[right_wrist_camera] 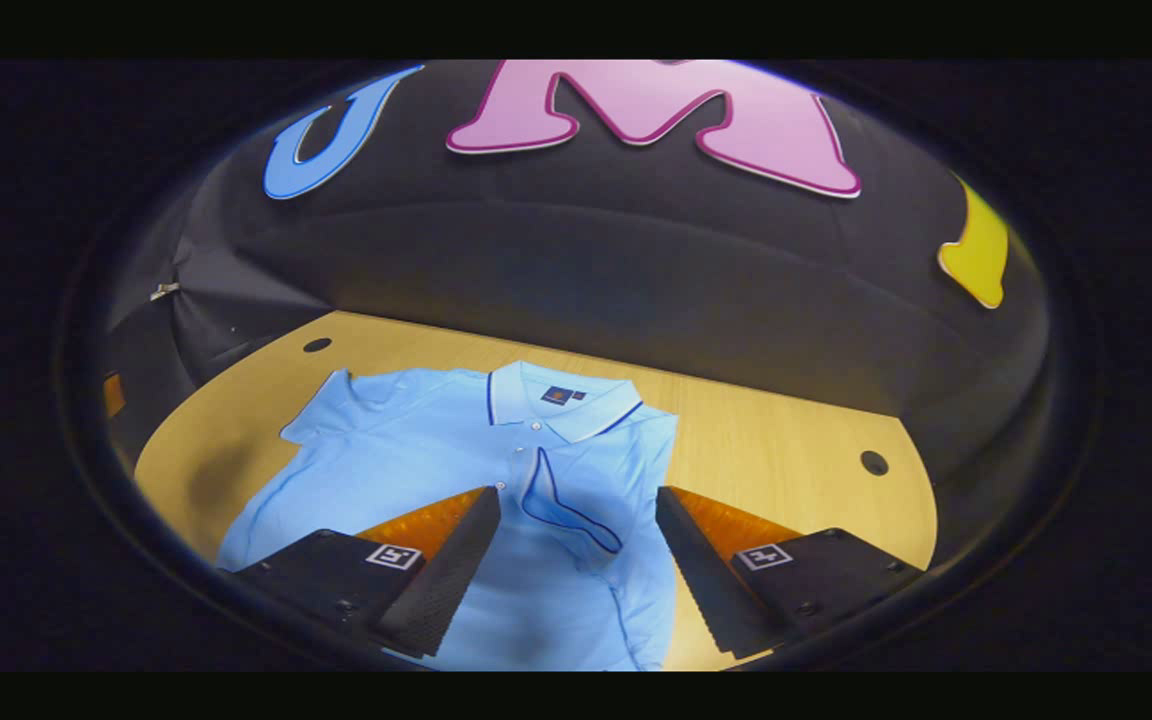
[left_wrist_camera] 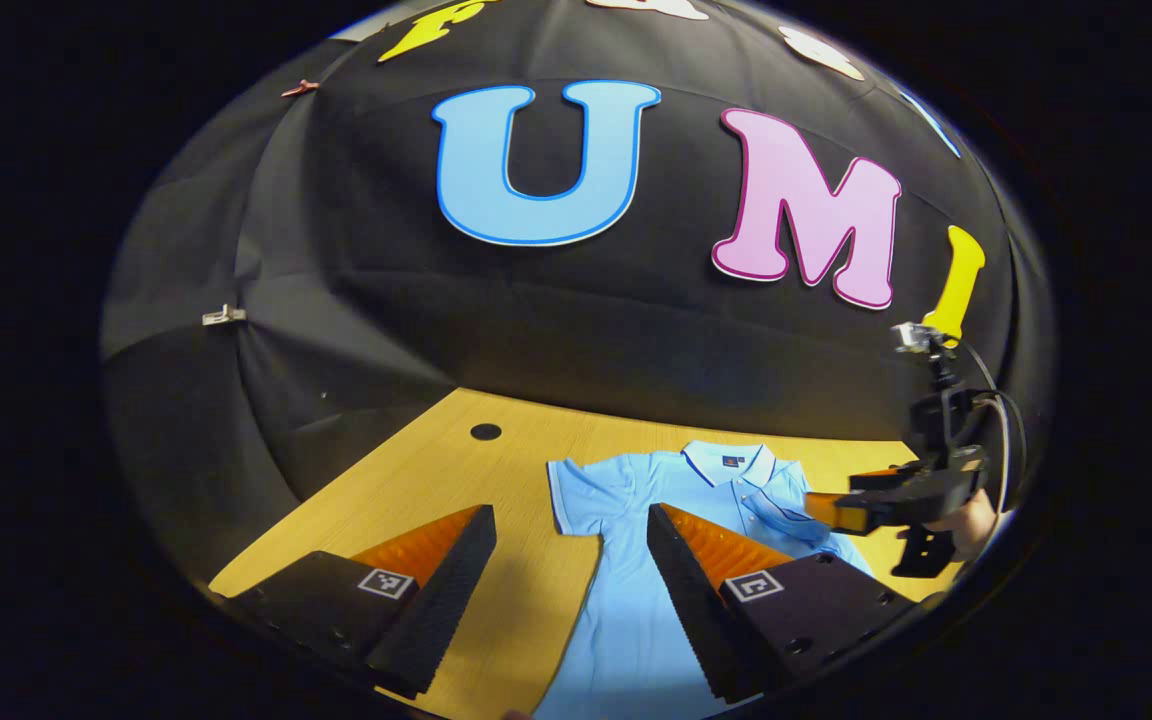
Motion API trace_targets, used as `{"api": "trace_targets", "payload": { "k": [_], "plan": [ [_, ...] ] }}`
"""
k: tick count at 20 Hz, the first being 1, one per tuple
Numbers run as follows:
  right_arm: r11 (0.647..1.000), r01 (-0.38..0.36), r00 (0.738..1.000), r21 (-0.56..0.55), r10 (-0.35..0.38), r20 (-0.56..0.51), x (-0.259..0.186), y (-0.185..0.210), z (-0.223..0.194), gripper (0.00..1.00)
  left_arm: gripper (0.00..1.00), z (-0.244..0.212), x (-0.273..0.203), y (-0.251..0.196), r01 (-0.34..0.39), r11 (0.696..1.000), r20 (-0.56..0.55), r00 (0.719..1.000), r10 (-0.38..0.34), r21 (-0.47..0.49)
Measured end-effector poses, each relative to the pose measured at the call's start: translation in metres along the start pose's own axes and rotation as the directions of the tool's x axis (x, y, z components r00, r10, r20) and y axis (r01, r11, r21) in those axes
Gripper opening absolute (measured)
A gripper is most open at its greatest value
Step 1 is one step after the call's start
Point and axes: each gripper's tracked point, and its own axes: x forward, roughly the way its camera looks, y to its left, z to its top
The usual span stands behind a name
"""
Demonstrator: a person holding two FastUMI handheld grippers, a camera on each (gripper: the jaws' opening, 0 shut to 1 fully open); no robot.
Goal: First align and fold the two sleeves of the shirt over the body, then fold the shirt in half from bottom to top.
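Judging the shirt (right_wrist_camera: 416, 470) from both gripper views, I rated it light, limp knit cloth, prone to sliding on the smooth wooden bench (right_wrist_camera: 786, 440). It lay flat, collar (right_wrist_camera: 561, 400) toward the far edge, one sleeve (right_wrist_camera: 566, 510) already folded over the body. The left gripper (left_wrist_camera: 571, 560) and right gripper (right_wrist_camera: 576, 550) hung released, jaws wide. I would pinch the spread sleeve (left_wrist_camera: 576, 490) at its hem.

Matt cloth shirt (right_wrist_camera: 416, 440), smooth wooden table (right_wrist_camera: 766, 430)
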Motion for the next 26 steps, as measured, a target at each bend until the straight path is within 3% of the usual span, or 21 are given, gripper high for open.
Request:
{"api": "trace_targets", "payload": {
  "k": [15,20,26],
  "plan": [
    [0.995,0.086,0.991,0.051,-0.091,0.103,-0.106,-0.083,0.001,0.98,0.97,-0.046,0.225,0.014,0.007,1.000,-0.139,0.990,-0.005,0.013],
    [0.992,0.105,0.988,0.077,-0.113,0.108,-0.130,-0.098,0.001,0.98,0.97,-0.072,0.266,0.017,0.005,1.000,-0.219,0.976,-0.002,0.016],
    [0.986,0.121,0.986,0.112,-0.132,0.097,-0.132,-0.099,-0.003,0.98,0.92,-0.098,0.277,0.017,0.011,0.999,-0.297,0.955,0.004,0.046]
  ]
}}
